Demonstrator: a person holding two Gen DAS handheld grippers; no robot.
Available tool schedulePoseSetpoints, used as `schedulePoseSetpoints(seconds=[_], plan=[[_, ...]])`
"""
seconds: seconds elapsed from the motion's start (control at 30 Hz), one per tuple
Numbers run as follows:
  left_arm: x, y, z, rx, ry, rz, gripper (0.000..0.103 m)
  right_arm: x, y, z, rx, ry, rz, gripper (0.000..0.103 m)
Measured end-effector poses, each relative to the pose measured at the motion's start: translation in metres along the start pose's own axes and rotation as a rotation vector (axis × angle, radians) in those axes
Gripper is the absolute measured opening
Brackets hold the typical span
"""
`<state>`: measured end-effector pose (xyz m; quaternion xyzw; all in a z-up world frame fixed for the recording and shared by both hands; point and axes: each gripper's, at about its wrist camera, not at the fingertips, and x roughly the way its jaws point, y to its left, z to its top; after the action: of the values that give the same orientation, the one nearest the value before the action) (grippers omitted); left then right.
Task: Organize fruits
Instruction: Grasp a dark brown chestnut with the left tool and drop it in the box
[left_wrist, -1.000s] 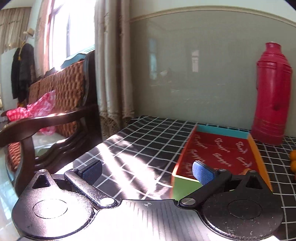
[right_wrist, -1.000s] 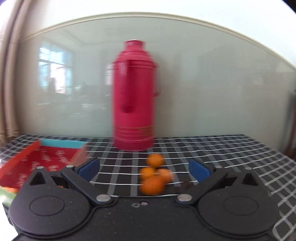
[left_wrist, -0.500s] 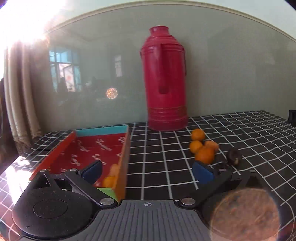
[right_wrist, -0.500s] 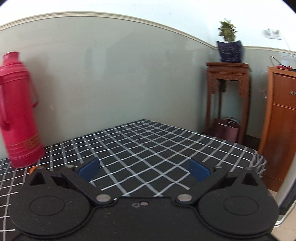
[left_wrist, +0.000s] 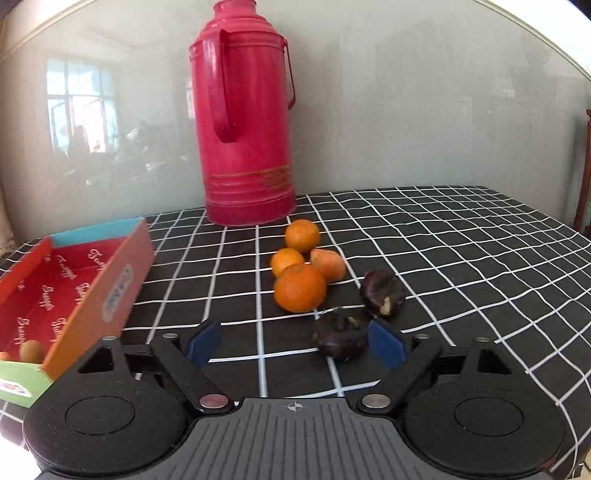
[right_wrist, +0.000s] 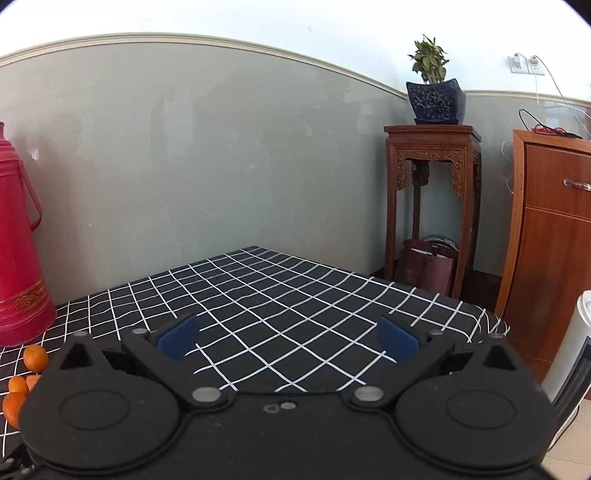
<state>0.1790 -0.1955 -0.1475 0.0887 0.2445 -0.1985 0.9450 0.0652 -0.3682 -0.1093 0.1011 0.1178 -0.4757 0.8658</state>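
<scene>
Fruits are lying loose on the checked worktop (left_wrist: 461, 236) as the left tongs (left_wrist: 295, 341), jaws apart but just narrowing, are closing around a dark fruit (left_wrist: 338, 336) beside their right pad; next comes a squeeze, then the box (left_wrist: 110, 280) at left. Right tongs (right_wrist: 286, 338) are hanging apart, empty.

bare checked tablecloth (right_wrist: 295, 295) on the right, thermos (left_wrist: 247, 122), box (left_wrist: 110, 280), oranges (left_wrist: 300, 287) crowding the left
</scene>
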Motion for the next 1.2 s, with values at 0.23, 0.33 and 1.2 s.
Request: schedulePoseSetpoints(seconds=[0.23, 0.33, 1.2], plan=[[0.021, -0.008, 0.002, -0.026, 0.06, -0.032, 0.071, -0.002, 0.003, 0.002, -0.05, -0.028, 0.023, 0.097], [0.028, -0.01, 0.002, -0.041, 0.084, -0.046, 0.063, -0.001, 0.003, 0.003, -0.05, -0.019, 0.036, 0.097], [-0.011, 0.057, 0.018, -0.036, -0.111, 0.289, 0.04, -0.013, 0.027, 0.0, -0.06, -0.011, 0.133, 0.097]])
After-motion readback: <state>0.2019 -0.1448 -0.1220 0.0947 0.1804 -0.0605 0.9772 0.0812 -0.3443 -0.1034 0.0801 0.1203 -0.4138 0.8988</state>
